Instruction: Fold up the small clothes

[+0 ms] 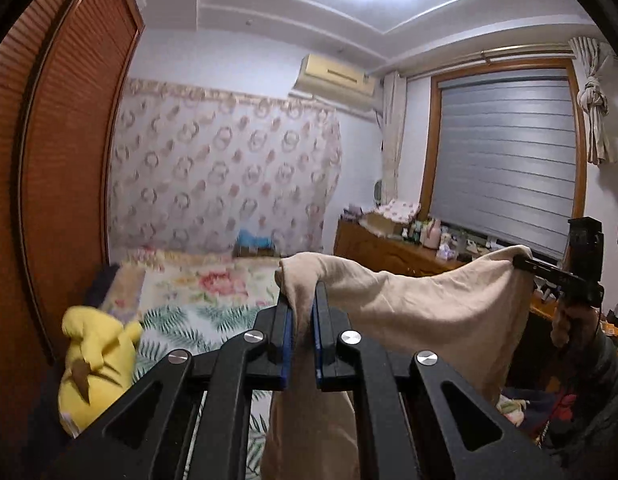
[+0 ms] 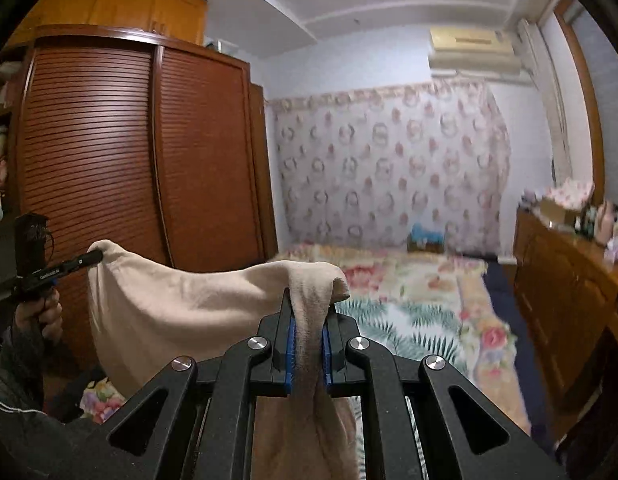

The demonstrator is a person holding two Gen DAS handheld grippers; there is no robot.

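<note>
A small beige garment (image 1: 425, 312) hangs in the air, stretched between both grippers above the bed. My left gripper (image 1: 302, 296) is shut on one top corner of it. My right gripper (image 2: 309, 300) is shut on the other top corner, and the cloth (image 2: 181, 312) sags between them and drapes down below. In the left wrist view the right gripper (image 1: 523, 260) shows at the right, pinching the cloth. In the right wrist view the left gripper (image 2: 95, 257) shows at the left, pinching the cloth.
A bed with a floral cover (image 1: 205, 292) lies below and ahead. A yellow plush toy (image 1: 95, 364) sits at its left edge. A brown louvred wardrobe (image 2: 149, 160) stands left, a wooden dresser (image 2: 569, 280) with small items right.
</note>
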